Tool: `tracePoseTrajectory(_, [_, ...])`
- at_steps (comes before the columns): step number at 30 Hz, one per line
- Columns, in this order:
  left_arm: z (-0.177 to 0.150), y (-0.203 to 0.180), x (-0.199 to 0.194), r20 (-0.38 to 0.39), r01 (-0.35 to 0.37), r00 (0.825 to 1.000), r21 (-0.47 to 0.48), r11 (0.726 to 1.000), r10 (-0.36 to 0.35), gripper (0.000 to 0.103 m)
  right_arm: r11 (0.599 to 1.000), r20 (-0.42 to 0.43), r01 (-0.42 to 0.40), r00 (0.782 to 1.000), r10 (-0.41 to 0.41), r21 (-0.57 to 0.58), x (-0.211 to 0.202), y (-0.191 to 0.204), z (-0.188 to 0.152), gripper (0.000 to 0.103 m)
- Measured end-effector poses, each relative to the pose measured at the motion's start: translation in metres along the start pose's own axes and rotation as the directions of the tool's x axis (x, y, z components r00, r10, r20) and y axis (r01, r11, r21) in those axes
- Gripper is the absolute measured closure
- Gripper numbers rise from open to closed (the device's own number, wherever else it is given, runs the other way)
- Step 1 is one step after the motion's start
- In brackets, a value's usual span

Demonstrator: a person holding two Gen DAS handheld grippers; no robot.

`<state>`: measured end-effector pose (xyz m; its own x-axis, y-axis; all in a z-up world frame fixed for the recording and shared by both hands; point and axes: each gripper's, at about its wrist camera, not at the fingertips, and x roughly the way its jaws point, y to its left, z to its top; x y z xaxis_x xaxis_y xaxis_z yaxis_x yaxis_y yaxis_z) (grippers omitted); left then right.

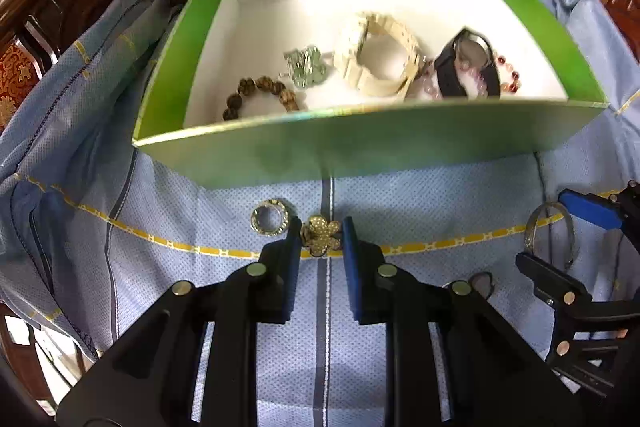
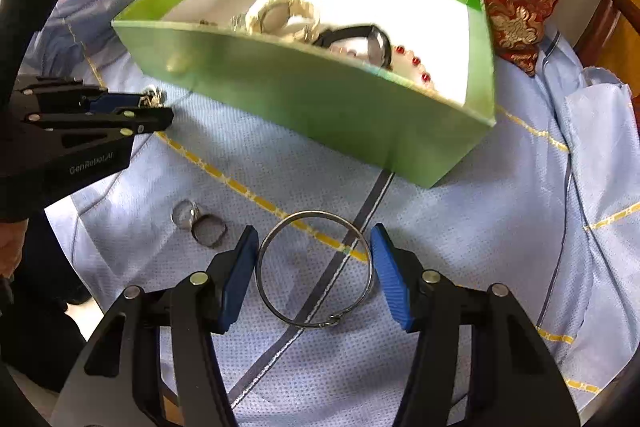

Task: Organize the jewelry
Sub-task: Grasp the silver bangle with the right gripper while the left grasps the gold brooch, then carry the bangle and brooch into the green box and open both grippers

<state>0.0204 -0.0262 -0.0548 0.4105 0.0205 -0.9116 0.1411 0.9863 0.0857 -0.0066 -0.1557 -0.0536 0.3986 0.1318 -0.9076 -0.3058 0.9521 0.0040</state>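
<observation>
The left gripper (image 1: 321,233) was clamped on a gold flower brooch (image 1: 320,235) lying on the blue cloth (image 1: 240,307) just before the green box (image 1: 360,143). The right gripper (image 2: 314,267) straddled a silver bangle (image 2: 316,269), jaws apart, barely touching it. The thin bangle could slip sideways if they closed off-centre.

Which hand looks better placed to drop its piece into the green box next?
Left, probably. The left claw already pinches the gold flower brooch below the green box; the right claw only straddles the silver bangle.
</observation>
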Motion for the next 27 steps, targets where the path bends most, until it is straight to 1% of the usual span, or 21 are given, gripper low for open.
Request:
tracePoseTrajectory(4, [0.006, 0.013, -0.023, 0.054, 0.026, 0.998, -0.008, 1.000, -0.026, 0.083, 0.999, 0.052, -0.038, 0.998, 0.036, 0.036, -0.018, -0.010, 0.001, 0.046])
tracePoseTrajectory(7, [0.014, 0.026, -0.040, 0.082, 0.086, 0.993, -0.033, 0.996, -0.083, 0.083, 0.998, 0.076, -0.050, 0.996, 0.047, 0.035, -0.029, -0.011, 0.004, 0.046])
tracePoseTrajectory(8, [0.017, 0.030, -0.047, 0.092, 0.103, 0.991, -0.040, 0.994, -0.099, 0.083, 0.998, 0.096, -0.061, 0.994, 0.057, 0.031, -0.036, -0.011, 0.006, 0.046])
tracePoseTrajectory(10, [0.025, 0.038, -0.061, 0.124, 0.139, 0.984, -0.055, 0.989, -0.131, 0.083, 0.996, 0.143, -0.089, 0.986, 0.083, 0.031, -0.050, -0.009, 0.016, 0.046])
tracePoseTrajectory(11, [0.031, 0.041, -0.069, 0.141, 0.151, 0.980, -0.058, 0.987, -0.142, 0.083, 0.994, 0.178, -0.108, 0.979, 0.100, 0.034, -0.061, -0.011, 0.021, 0.046])
tracePoseTrajectory(13, [0.041, 0.043, -0.078, 0.162, 0.156, 0.976, -0.051, 0.986, -0.146, 0.083, 0.991, 0.227, -0.125, 0.967, 0.112, 0.045, -0.075, -0.015, 0.034, 0.046])
tracePoseTrajectory(16, [0.064, 0.042, -0.080, 0.180, 0.160, 0.972, -0.036, 0.986, -0.152, 0.083, 0.993, 0.259, -0.102, 0.962, 0.084, 0.053, -0.084, -0.017, 0.058, 0.046])
tracePoseTrajectory(18, [0.079, 0.043, -0.076, 0.167, 0.199, 0.967, -0.024, 0.980, -0.192, 0.083, 0.993, 0.260, -0.108, 0.961, 0.090, 0.053, -0.075, -0.022, 0.080, 0.046])
tracePoseTrajectory(19, [0.086, 0.046, -0.069, 0.150, 0.241, 0.961, -0.035, 0.970, -0.233, 0.083, 0.991, 0.252, -0.115, 0.963, 0.096, 0.065, -0.067, -0.025, 0.090, 0.046])
tracePoseTrajectory(20, [0.091, 0.050, -0.062, 0.129, 0.274, 0.956, -0.051, 0.961, -0.265, 0.083, 0.988, 0.247, -0.128, 0.964, 0.104, 0.083, -0.062, -0.028, 0.092, 0.046])
tracePoseTrajectory(21, [0.093, 0.053, -0.055, 0.111, 0.290, 0.953, -0.069, 0.954, -0.282, 0.083, 0.982, 0.243, -0.153, 0.962, 0.123, 0.108, -0.056, -0.033, 0.095, 0.046])
tracePoseTrajectory(22, [0.093, 0.055, -0.050, 0.097, 0.293, 0.954, -0.083, 0.953, -0.285, 0.083, 0.973, 0.244, -0.188, 0.958, 0.152, 0.135, -0.049, -0.038, 0.095, 0.046])
tracePoseTrajectory(24, [0.093, 0.057, -0.040, 0.067, 0.293, 0.955, -0.095, 0.951, -0.288, 0.083, 0.960, 0.228, -0.224, 0.956, 0.184, 0.167, -0.037, -0.042, 0.096, 0.046])
tracePoseTrajectory(27, [0.096, 0.056, -0.030, 0.055, 0.250, 0.968, -0.073, 0.965, -0.246, 0.083, 0.968, 0.202, -0.169, 0.971, 0.131, 0.186, -0.025, -0.039, 0.103, 0.046])
